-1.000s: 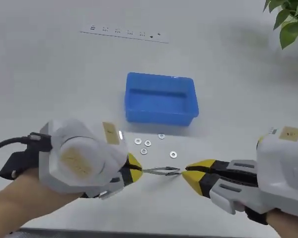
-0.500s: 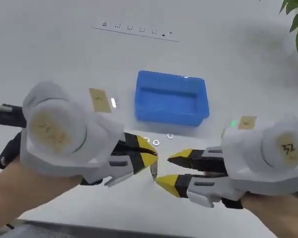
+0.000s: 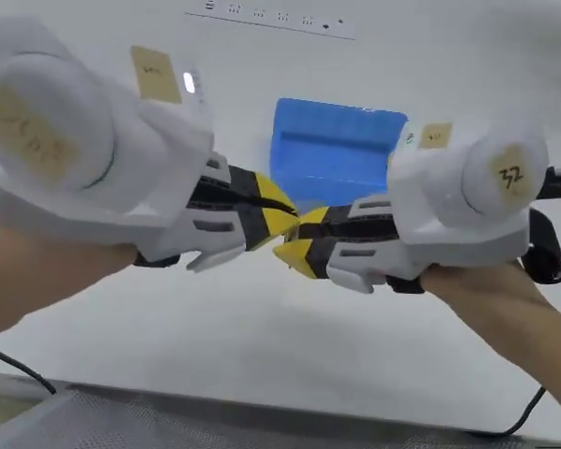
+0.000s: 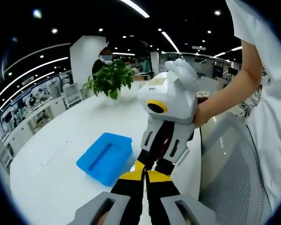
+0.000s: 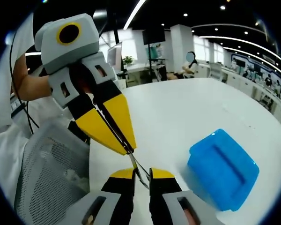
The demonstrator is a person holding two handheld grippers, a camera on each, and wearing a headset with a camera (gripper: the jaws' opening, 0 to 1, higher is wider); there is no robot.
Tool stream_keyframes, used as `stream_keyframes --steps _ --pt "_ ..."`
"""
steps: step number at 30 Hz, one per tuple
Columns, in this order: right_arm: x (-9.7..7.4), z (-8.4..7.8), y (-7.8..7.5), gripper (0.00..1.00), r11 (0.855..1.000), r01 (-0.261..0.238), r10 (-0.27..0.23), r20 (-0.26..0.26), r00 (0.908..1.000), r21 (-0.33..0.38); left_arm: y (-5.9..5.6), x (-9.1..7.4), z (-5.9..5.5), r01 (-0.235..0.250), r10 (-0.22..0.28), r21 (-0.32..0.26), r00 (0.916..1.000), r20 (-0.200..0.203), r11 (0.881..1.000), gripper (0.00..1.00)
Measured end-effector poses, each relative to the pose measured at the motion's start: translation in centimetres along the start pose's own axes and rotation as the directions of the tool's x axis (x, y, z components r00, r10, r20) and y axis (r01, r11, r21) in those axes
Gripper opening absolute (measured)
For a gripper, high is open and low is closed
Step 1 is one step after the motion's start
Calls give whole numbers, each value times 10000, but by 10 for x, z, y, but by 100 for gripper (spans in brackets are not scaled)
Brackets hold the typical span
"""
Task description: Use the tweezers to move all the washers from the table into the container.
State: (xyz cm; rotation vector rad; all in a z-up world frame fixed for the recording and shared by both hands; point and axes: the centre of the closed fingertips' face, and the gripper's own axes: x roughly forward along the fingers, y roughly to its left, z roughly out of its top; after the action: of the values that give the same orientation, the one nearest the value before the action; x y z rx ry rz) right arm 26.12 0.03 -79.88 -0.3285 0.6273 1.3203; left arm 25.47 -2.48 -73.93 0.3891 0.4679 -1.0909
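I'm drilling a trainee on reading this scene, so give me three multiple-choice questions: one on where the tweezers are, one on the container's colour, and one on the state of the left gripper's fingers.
1. Where are the tweezers? A in the container; B flat on the table; C between the two grippers' tips.
2. What colour is the container? A blue; B red; C green.
3. The left gripper has its fingers: A spread wide; B shut on the tweezers; C shut on nothing.

Answers: C, the right gripper view shows them running from the left gripper's tip down to the right gripper; A, it is plainly blue in every view; B, the yellow fingers close on the tweezers' end.
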Motion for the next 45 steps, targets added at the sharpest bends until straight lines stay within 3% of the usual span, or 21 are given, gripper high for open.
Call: stream_keyframes --steps 3,13,35,39,45 --pt "2 0 -11 7 9997 232 -232 -11 9997 -76 8 6 0 -147 147 36 9999 19 9999 0" --pt "7 -4 -32 8 9989 465 -465 15 9989 29 18 20 1 -191 204 661 9996 -186 9976 0" --pt "16 -16 -38 8 9992 352 -347 -247 9991 176 30 31 -15 119 -89 602 9986 -513 9981 0" --pt "16 -17 -37 6 9995 310 -313 -298 9991 -100 31 32 -15 199 -167 563 9983 -561 9982 0" --pt "15 -18 -39 3 9853 798 -891 -557 9945 -1512 31 36 -12 176 -160 337 9987 -476 9993 0"
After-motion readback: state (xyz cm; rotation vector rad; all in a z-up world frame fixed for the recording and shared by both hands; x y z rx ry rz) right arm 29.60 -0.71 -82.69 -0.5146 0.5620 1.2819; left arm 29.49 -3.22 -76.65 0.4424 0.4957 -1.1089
